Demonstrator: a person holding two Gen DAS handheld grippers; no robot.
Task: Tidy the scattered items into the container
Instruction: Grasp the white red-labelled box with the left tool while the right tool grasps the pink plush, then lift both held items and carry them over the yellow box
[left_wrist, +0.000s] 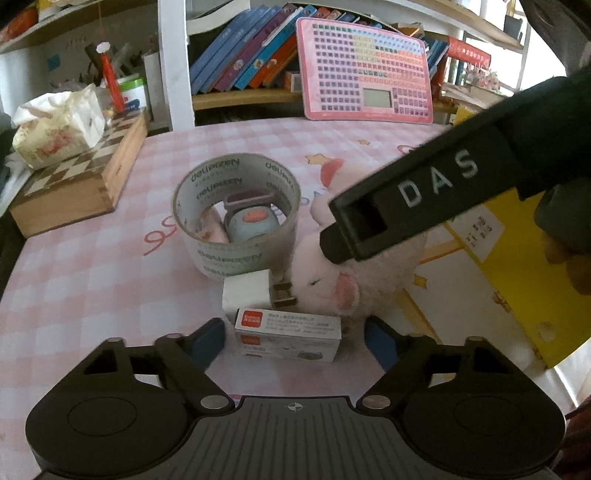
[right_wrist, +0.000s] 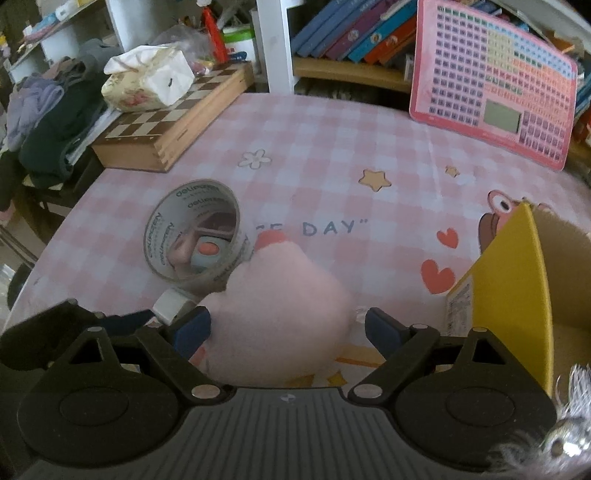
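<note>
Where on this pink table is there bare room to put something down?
Free: the checked cloth between the chess box, the pink keyboard toy and the tape roll; also left of the roll. Crowded: the near edge, where the roll, white plug, small carton, plush pig and yellow box cluster.

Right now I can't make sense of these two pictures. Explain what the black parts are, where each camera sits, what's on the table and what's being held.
There is no robot: a person holds two hand grippers, each with a fisheye camera looking along its fingers. The left gripper is open around a small white box. The right gripper is open around a pink plush toy; neither grips yet. On the checked tablecloth also lie a tape roll, a white plug adapter and the yellow box, apparently the container. A chess box sits further back.
</note>
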